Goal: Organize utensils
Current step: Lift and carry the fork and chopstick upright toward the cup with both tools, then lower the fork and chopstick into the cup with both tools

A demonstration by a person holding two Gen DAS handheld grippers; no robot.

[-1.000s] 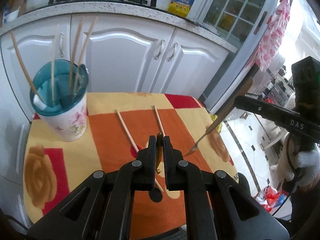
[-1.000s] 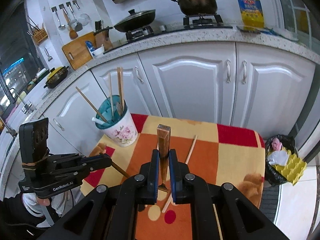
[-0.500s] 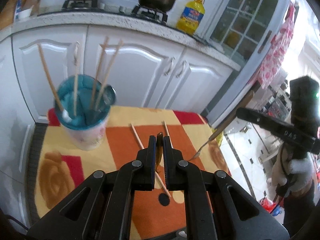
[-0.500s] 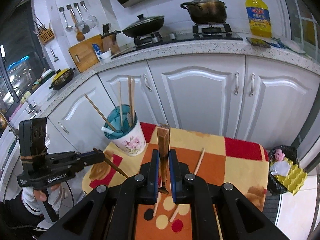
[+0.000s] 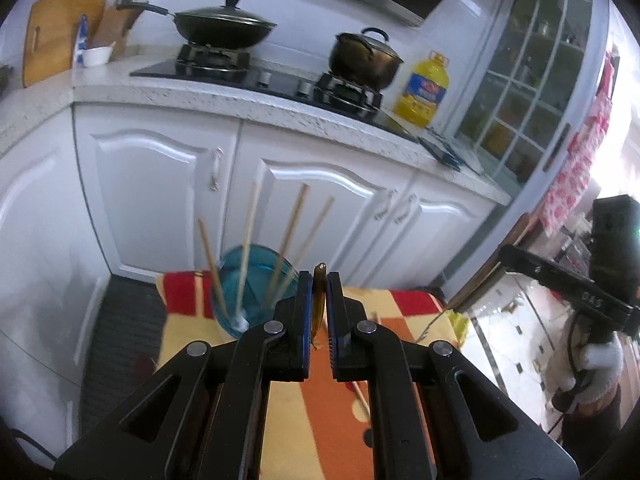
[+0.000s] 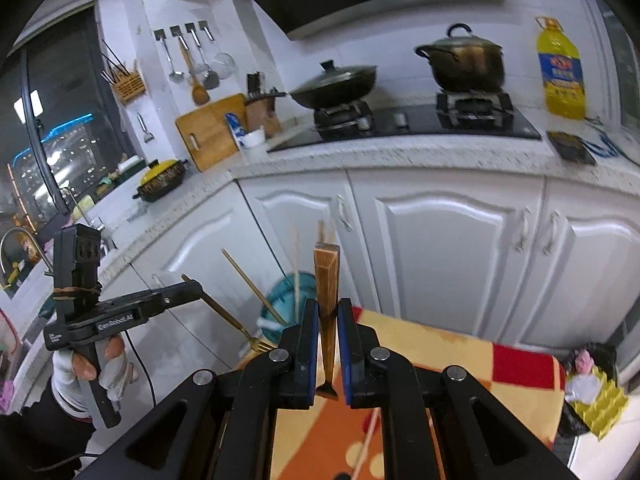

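My left gripper is shut on the thin amber handle of a gold fork. From the right wrist view that fork slants down, tines toward the cup. My right gripper is shut on a wooden-handled fork, handle end up. The left wrist view shows this fork slanting down over the table's right edge. A floral cup with a teal inside holds several chopsticks and stands just left of my left jaws. Two loose chopsticks lie on the cloth, mostly hidden by my grippers.
The small table wears an orange, red and yellow cloth. White cabinets stand close behind it, under a counter with a wok, a pot and an oil bottle. A black bin sits on the floor at the right.
Both grippers have risen with their forks held, so the table has dropped low in both views. The cup now shows right beside my left jaws.
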